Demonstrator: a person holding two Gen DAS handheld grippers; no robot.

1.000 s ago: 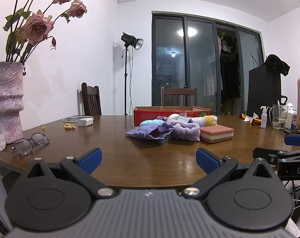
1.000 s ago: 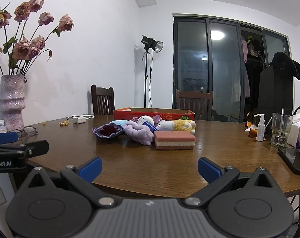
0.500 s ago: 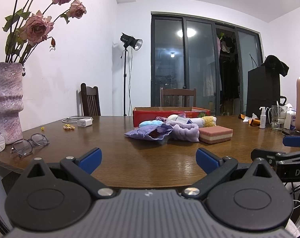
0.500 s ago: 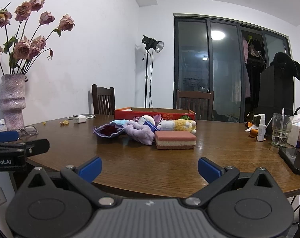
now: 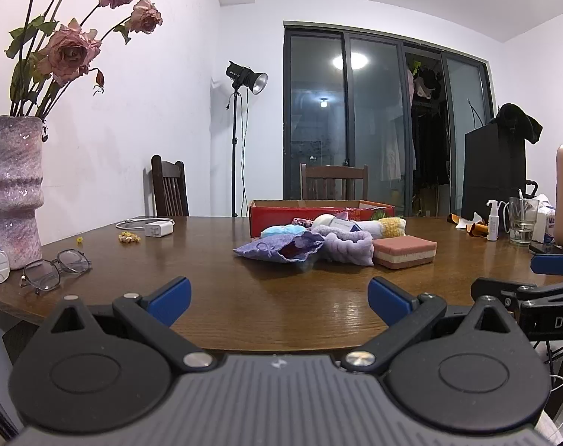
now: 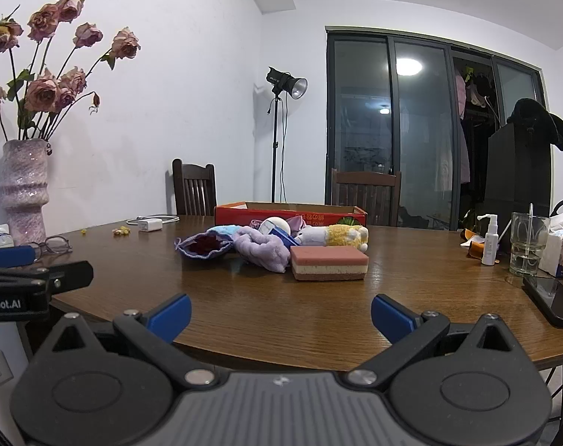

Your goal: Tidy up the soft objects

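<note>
Right wrist view: the pile of soft objects (image 6: 266, 247) lies mid-worktop (image 6: 318, 312), before the red box (image 6: 289, 213), well ahead of both hand-held grippers. Right hand-held gripper (image 6: 281, 314) and left hand-held gripper (image 5: 279, 295) both gape empty; the sponge (image 6: 329, 262), long axis crosswise, seems nearer the right

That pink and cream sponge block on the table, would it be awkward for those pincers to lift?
Probably not. The sponge looks porous, so it is likely light and would squash a little under a squeeze. Its flat faces and boxy shape suggest it will not roll. It lies flat with the purple cloth right beside it, which a push might drag along.
</note>
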